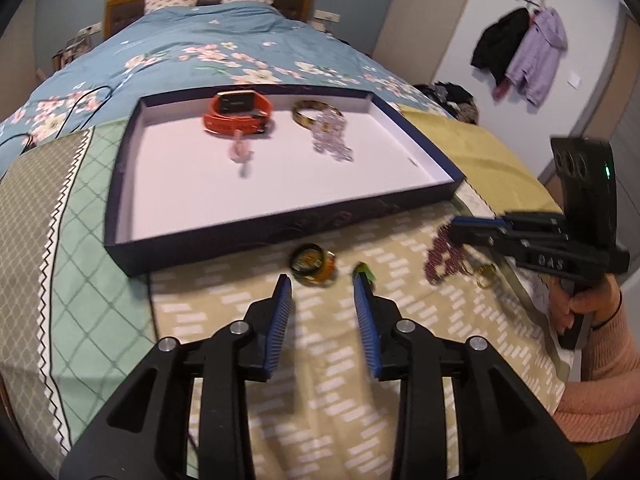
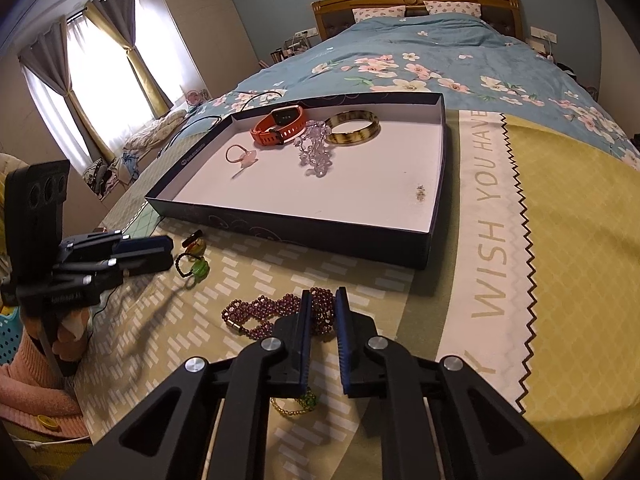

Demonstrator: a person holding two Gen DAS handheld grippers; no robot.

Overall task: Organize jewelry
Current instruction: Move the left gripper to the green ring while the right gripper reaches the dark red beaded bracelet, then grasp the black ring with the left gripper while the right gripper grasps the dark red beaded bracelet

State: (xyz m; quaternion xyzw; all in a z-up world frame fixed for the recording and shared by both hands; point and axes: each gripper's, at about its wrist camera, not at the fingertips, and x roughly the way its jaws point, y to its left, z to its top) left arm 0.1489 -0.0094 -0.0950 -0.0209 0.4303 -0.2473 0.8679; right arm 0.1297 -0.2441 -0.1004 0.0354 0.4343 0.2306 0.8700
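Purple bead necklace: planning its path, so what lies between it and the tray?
Right wrist view: only bare patterned bedspread between the purple bead necklace and the tray.

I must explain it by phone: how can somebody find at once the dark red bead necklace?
Start from the shallow dark box on the bed. On the patterned cloth in front of its near wall lies the bead necklace, twisted, with the right tool closed on it. Its neighbours are small rings; it alone is a long dark red strand.

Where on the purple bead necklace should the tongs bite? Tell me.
Take the purple bead necklace at its bunched, twisted middle, coming down from above. It lies flat on the bedspread, so only its top is free; the right tongs are already closing there.
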